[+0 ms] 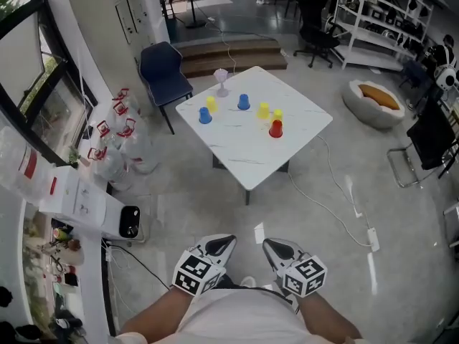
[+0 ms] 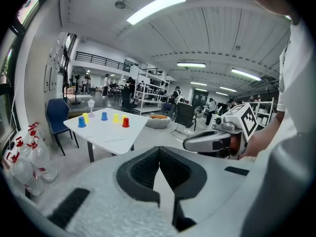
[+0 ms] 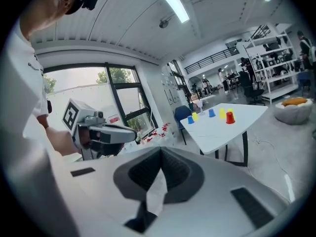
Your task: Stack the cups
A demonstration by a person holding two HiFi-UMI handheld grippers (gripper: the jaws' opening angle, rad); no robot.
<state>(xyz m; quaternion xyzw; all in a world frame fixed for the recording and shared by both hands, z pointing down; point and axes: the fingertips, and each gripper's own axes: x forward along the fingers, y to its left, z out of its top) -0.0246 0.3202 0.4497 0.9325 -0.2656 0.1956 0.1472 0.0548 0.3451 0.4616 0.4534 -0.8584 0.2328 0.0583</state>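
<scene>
Several small cups stand apart on a white marble-look table [image 1: 251,165]: a blue cup [image 1: 205,116], a yellow cup [image 1: 211,104], another blue cup [image 1: 244,102], two yellow cups [image 1: 263,110] and a red cup [image 1: 275,128]. A clear goblet [image 1: 221,82] stands at the table's far corner. My left gripper [image 1: 226,241] and right gripper [image 1: 267,243] are held close to my body, far short of the table, both shut with nothing between the jaws. The left gripper view shows the red cup [image 2: 125,122] far off, and so does the right gripper view [image 3: 229,118].
A blue chair [image 1: 163,70] stands at the table's far left. Plastic bottles with red caps [image 1: 115,131] crowd the floor at the left. A white cable [image 1: 337,213] runs across the floor to a power strip [image 1: 373,239]. A white cushion bed [image 1: 376,99] lies at the right.
</scene>
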